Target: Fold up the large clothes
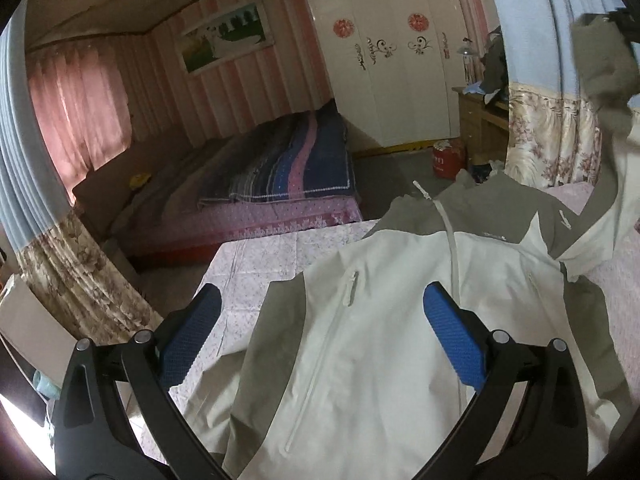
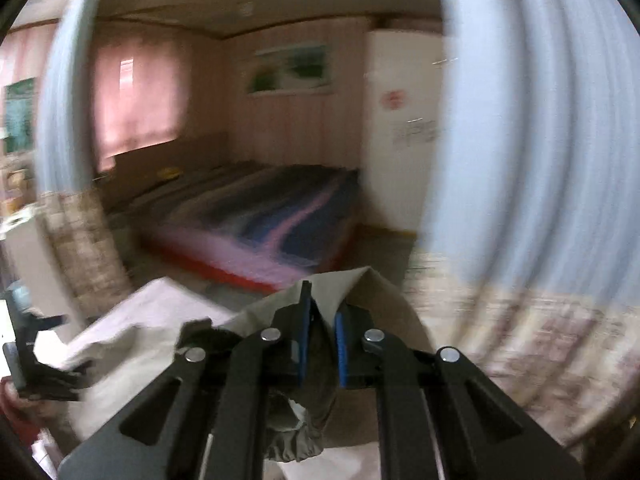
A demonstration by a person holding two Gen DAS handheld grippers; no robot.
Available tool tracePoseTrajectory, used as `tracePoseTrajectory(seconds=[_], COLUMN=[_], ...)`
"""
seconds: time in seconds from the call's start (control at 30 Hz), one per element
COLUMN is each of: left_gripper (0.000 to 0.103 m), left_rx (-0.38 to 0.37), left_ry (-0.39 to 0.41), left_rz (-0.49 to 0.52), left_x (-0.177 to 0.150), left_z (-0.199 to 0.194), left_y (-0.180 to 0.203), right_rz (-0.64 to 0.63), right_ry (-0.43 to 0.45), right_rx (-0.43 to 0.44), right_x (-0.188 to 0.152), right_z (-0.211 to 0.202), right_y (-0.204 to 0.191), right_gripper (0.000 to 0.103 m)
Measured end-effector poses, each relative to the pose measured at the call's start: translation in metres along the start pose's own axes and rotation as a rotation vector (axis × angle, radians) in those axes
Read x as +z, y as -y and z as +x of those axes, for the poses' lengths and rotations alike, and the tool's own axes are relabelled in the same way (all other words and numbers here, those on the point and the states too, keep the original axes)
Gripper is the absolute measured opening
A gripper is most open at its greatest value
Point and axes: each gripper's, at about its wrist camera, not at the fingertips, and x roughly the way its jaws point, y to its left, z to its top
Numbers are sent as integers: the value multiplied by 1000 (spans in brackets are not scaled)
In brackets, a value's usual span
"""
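Observation:
A white and grey jacket (image 1: 400, 300) lies front up, zipped, on a pink floral sheet (image 1: 256, 256). My left gripper (image 1: 320, 292) hovers open over its chest, blue pads wide apart and gripping nothing. One sleeve (image 1: 604, 80) rises to the upper right, where a dark part of my right gripper (image 1: 624, 20) shows at the frame edge. In the blurred right wrist view, my right gripper (image 2: 323, 304) is shut on that sleeve (image 2: 360, 292), and the grey elastic cuff (image 2: 304, 432) hangs below the jaws. The left gripper (image 2: 36, 344) appears at the far left, over the jacket body (image 2: 132, 340).
Beyond the sheet's far edge is a floor gap, then a low bed with a striped blue and pink blanket (image 1: 288, 160). A white wardrobe (image 1: 392, 60), a wooden desk (image 1: 480, 120) and a red container (image 1: 448, 158) stand behind. Blue curtains with floral hems (image 1: 532, 40) hang on both sides.

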Motion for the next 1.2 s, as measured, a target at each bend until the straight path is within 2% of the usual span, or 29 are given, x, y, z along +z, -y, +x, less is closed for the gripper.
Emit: tracePoseTrajectory(seconds=[0.1, 0.2, 0.27, 0.37, 0.4, 0.43, 0.47, 0.5, 0.6, 0.77, 1.0, 1.2], left_gripper=[100, 100, 100, 100, 100, 100, 100, 100, 100, 100, 100, 100], left_rx=[4, 14, 34, 49, 60, 68, 69, 67, 72, 43, -82, -152], left_ry=[-14, -36, -65, -95, -102, -108, -112, -113, -112, -93, -109, -108], left_rz=[-35, -52, -54, -61, -64, -67, -71, -76, -86, -81, -74, -61], left_x=[-3, -8, -13, -20, -22, -23, -24, -25, -28, -29, -20, -11], left_z=[7, 19, 30, 42, 46, 49, 51, 53, 57, 67, 83, 96], left_y=[-11, -20, -26, -33, -36, -39, -41, -44, -51, -46, -22, 4], right_rz=[-34, -25, -42, -57, -51, -47, -47, -48, -26, -10, 39, 77], right_ry=[-87, -154, -178, -236, -251, -252, -247, -231, -232, -210, -178, -159], right_rx=[112, 184, 208, 238, 249, 247, 245, 245, 245, 136, -68, -154], right_x=[-15, -35, -46, -61, -65, -67, -71, -71, -75, -98, -125, -137], right_z=[61, 116, 140, 164, 170, 172, 172, 169, 165, 149, 128, 107], right_y=[-43, -69, -83, -104, -106, -108, -106, -105, -99, -74, -26, 0], right_gripper=[10, 10, 10, 16, 33, 60, 71, 75, 75, 75, 75, 75])
